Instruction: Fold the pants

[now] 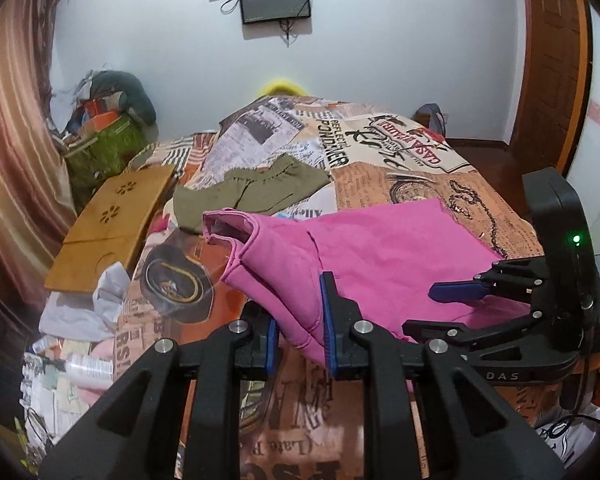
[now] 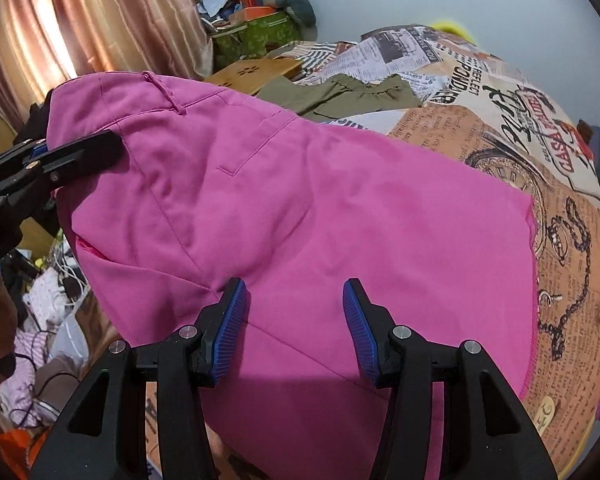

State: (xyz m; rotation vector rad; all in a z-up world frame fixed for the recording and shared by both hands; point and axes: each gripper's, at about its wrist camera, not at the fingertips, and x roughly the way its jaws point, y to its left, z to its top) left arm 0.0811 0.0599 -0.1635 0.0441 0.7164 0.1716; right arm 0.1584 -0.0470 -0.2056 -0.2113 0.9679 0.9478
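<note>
Pink pants [image 1: 380,252] lie on the newspaper-print bedspread [image 1: 400,152]. My left gripper [image 1: 300,340] is shut on a bunched edge of the pink pants near the waistband and holds that end lifted. It also shows in the right wrist view [image 2: 80,152] at the left, clamping the raised waist edge. My right gripper [image 2: 294,328] is open, its blue pads [image 2: 232,328] spread just above the flat pink pants [image 2: 300,208]. In the left wrist view the right gripper [image 1: 452,304] is at the right, over the fabric.
Olive green shorts [image 1: 256,192] lie farther back on the bed. A wooden lap tray [image 1: 112,228] rests at the bed's left edge. Clutter and a green box [image 1: 104,148] stand by the curtain. Cluttered floor lies left of the bed [image 2: 40,320].
</note>
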